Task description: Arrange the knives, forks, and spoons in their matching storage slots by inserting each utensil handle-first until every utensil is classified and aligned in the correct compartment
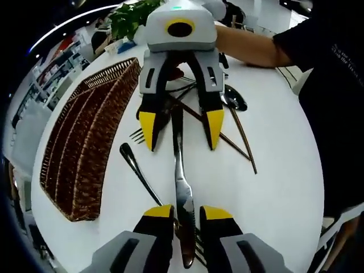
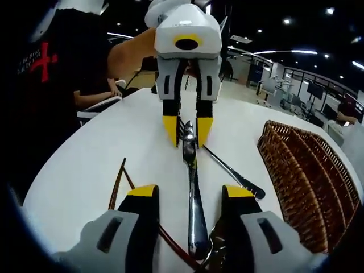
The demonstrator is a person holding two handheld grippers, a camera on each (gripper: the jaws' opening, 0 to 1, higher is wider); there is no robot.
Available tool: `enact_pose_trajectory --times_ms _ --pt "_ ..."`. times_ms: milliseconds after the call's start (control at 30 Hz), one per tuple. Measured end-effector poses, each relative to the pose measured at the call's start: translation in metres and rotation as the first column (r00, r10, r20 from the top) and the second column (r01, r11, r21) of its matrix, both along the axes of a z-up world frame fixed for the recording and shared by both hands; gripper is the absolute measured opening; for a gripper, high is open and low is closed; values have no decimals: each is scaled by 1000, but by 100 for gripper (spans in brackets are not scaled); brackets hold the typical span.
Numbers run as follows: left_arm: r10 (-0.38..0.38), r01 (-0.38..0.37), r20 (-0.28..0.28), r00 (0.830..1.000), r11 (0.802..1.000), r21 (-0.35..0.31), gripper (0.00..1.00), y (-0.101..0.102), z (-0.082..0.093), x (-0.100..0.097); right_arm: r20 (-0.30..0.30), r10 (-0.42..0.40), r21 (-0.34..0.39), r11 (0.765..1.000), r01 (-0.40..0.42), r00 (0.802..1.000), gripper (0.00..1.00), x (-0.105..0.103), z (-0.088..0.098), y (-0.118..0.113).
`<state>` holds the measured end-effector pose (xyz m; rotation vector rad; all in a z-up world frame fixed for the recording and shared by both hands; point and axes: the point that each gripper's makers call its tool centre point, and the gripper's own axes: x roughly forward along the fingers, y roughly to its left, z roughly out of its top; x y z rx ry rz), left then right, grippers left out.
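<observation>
Job so far: hardly begun. No knife, fork or spoon is seen inside the basket [image 1: 85, 148].
Basket: a brown woven tray with long slots. It lies on the white surface [image 1: 267, 187], just beside the pile.
Knife: one silver knife [image 1: 181, 187] lies flat on the surface, running between both pairs of tongs.
Left tongs: the left tongs [image 1: 187, 213] are set narrow around one end of the knife. Whether it is pinched cannot be told.
Right tongs: the right tongs [image 2: 190, 193] are held wide, one jaw on each side of the knife, not touching it.
Count: one knife, one fork [image 1: 138, 135], two spoons [image 1: 234, 98], and some thin brown sticks [image 1: 242, 133]. The pile is tangled, so more may be hidden.
Left to do: every piece is waiting to be slid into its slot, handle first.
</observation>
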<state>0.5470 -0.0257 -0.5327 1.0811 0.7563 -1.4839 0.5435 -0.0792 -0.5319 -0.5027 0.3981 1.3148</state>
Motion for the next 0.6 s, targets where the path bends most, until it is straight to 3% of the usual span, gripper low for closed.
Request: enact_pose_trajectory --times_ms 600 --pt "5 -5 11 1000 999 44 13 1 -6 3 -7 5 2 1000 -4 1000 42 -1 0 1"
